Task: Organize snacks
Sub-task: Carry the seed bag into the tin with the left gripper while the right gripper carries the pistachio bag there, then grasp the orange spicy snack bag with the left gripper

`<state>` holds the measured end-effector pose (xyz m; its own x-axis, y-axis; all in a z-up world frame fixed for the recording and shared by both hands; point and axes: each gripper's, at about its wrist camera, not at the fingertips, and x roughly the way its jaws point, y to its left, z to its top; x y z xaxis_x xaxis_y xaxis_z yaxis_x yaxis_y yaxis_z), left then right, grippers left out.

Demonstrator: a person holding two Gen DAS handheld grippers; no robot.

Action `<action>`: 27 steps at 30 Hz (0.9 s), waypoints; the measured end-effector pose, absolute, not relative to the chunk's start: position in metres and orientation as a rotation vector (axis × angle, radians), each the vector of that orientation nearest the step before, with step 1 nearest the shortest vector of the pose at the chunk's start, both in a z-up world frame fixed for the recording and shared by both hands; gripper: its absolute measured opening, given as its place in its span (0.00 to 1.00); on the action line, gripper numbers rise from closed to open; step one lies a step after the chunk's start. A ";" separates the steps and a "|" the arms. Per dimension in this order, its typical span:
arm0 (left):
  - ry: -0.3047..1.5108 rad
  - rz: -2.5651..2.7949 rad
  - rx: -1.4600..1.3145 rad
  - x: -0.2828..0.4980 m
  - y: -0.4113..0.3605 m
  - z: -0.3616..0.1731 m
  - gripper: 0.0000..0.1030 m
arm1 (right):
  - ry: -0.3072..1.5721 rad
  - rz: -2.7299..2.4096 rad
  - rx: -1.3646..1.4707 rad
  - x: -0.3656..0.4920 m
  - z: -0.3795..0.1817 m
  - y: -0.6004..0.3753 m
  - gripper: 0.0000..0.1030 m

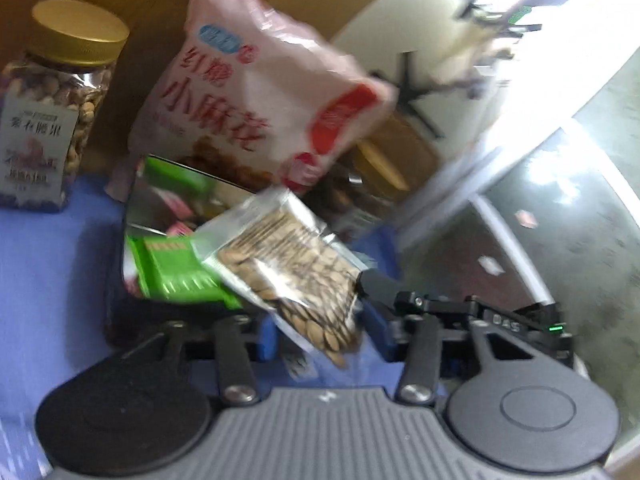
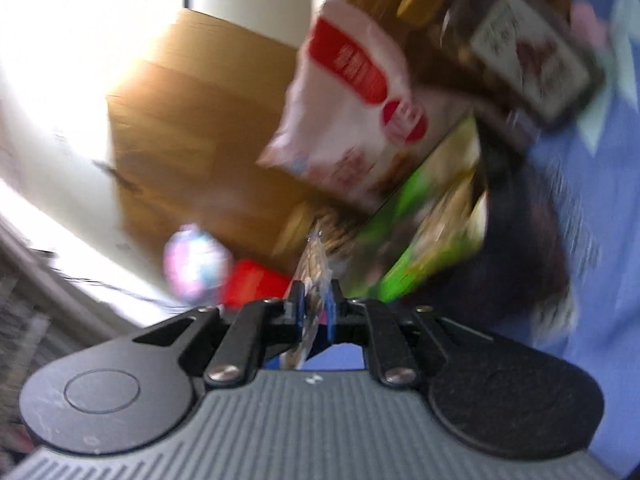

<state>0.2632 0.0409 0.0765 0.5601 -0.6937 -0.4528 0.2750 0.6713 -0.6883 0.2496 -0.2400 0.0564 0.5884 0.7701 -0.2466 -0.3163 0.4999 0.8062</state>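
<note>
My right gripper (image 2: 314,306) is shut on a clear packet of seeds (image 1: 288,276), holding it by one edge; the other gripper's finger shows at the packet's right in the left wrist view (image 1: 380,284). The packet (image 2: 314,264) hangs over a dark open box (image 1: 132,216) that holds a green packet (image 1: 176,272) and a pink-white snack bag (image 1: 260,100) standing at its back. My left gripper (image 1: 324,336) is open, its blue pads either side of the seed packet's lower end, not closed on it.
A nut jar with a gold lid (image 1: 56,104) stands left on the blue cloth (image 1: 48,280). A second jar (image 1: 384,168) lies behind the bag. A cardboard box (image 2: 192,140), a red item (image 2: 252,284) and a pastel ball (image 2: 196,268) are near.
</note>
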 end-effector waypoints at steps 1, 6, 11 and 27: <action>0.800 -0.576 -0.601 0.274 0.039 0.072 0.55 | 0.633 0.645 0.691 0.256 0.062 -0.234 0.20; 0.743 -0.514 -0.607 0.263 0.050 0.065 0.55 | 0.404 0.493 0.513 0.231 0.064 -0.244 0.37; 0.644 -0.486 -0.601 0.209 0.076 0.063 0.59 | 0.345 0.544 0.576 0.183 0.036 -0.264 0.37; 0.785 -0.423 -0.729 0.141 0.111 -0.008 0.66 | 0.775 0.734 0.508 0.153 -0.033 -0.192 0.42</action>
